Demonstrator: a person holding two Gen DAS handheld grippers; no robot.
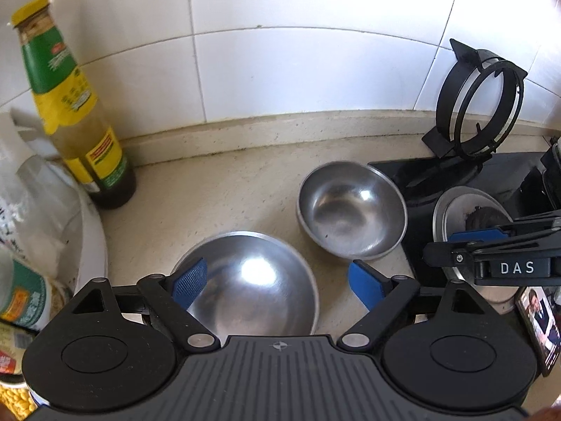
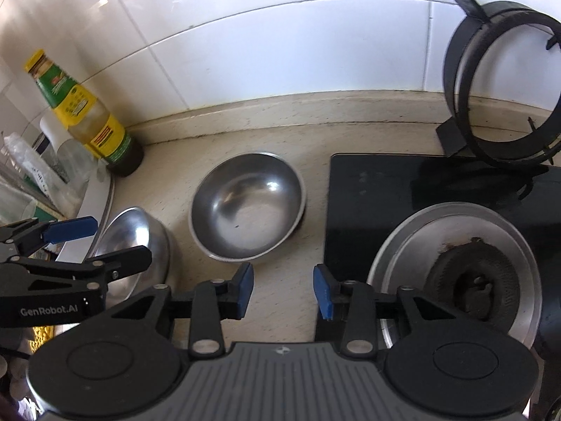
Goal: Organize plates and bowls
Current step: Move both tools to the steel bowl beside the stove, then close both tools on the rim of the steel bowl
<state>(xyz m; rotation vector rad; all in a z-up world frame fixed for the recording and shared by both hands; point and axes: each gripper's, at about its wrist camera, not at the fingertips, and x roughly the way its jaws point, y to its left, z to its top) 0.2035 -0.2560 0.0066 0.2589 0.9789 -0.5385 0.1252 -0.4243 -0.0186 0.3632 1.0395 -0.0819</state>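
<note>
Two steel bowls sit on the beige counter. The near bowl [image 1: 252,284] lies between my left gripper's [image 1: 277,284] open blue fingers; it shows at the left in the right wrist view [image 2: 140,242]. The far bowl [image 1: 350,210] stands empty beside the stove, ahead of my right gripper [image 2: 284,289], which is open and empty above the counter [image 2: 280,301]. The right gripper also shows at the right edge of the left wrist view [image 1: 491,245]. The left gripper appears at the left in the right wrist view [image 2: 80,242].
A sauce bottle [image 1: 75,112] stands at the back left by the tiled wall. A black glass stove [image 2: 403,189] with a steel burner ring [image 2: 455,263] is to the right, a black pot stand [image 2: 505,80] leaning behind it. Bags and jars [image 1: 28,210] crowd the left. A phone [image 1: 540,329] lies at the right.
</note>
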